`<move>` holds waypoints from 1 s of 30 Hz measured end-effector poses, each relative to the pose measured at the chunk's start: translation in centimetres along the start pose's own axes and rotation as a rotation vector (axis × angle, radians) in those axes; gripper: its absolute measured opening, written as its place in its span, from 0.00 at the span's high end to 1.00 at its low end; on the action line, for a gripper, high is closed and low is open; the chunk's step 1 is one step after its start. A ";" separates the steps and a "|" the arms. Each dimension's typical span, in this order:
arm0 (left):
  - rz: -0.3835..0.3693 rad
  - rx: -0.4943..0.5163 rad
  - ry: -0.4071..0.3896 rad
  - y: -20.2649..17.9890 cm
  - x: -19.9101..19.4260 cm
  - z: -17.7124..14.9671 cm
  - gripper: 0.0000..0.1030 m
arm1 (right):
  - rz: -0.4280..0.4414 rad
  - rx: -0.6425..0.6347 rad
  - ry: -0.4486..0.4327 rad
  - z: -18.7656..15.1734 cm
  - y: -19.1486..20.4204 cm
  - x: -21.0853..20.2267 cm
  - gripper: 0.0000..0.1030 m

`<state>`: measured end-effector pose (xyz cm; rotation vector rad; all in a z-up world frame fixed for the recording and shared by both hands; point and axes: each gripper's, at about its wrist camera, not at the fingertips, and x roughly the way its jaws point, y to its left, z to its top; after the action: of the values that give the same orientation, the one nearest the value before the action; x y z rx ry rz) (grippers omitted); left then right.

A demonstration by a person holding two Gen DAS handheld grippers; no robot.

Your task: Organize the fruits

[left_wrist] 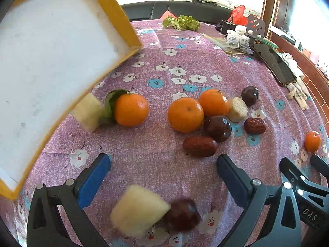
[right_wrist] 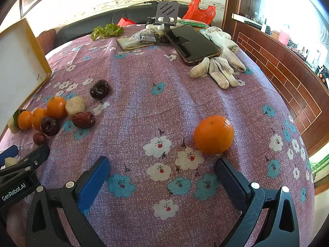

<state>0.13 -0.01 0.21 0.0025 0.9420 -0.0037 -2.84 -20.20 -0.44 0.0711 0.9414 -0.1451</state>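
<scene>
A yellow-rimmed white tray [left_wrist: 51, 61] stands tilted at the left. Three tangerines [left_wrist: 185, 114] lie mid-table with red dates [left_wrist: 199, 146], dark plums [left_wrist: 217, 128] and pale fruit chunks [left_wrist: 237, 109]. My left gripper [left_wrist: 163, 177] is open above the cloth; a blurred pale chunk [left_wrist: 138, 210] and a dark fruit [left_wrist: 182, 215] lie between its fingers. My right gripper [right_wrist: 162, 177] is open and empty, with a lone tangerine [right_wrist: 213, 134] just beyond its right fingertip. The fruit cluster [right_wrist: 55, 113] and the tray [right_wrist: 18, 61] also show in the right wrist view.
A phone [right_wrist: 192, 42], white gloves [right_wrist: 220, 68], a phone stand [right_wrist: 166, 13], plastic bags [right_wrist: 141, 36], lettuce [right_wrist: 107, 30] and a red bag [right_wrist: 198, 10] lie at the far side. The table edge drops off at the right by a wooden cabinet [right_wrist: 287, 72].
</scene>
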 end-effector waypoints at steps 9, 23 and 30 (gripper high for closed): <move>-0.009 0.013 -0.001 0.0 0.2 -0.1 0.00 | 0.000 -0.001 0.001 0.0 0.0 0.0 0.00; -0.009 0.013 -0.001 0.0 0.2 -0.1 0.00 | 0.000 0.000 0.001 0.0 0.0 0.0 0.00; -0.009 0.013 -0.001 0.0 0.2 -0.1 0.00 | 0.000 0.000 0.001 0.0 0.0 0.0 0.00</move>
<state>0.14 -0.04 -0.01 0.0104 0.9408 -0.0180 -2.82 -20.21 -0.47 0.0706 0.9422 -0.1451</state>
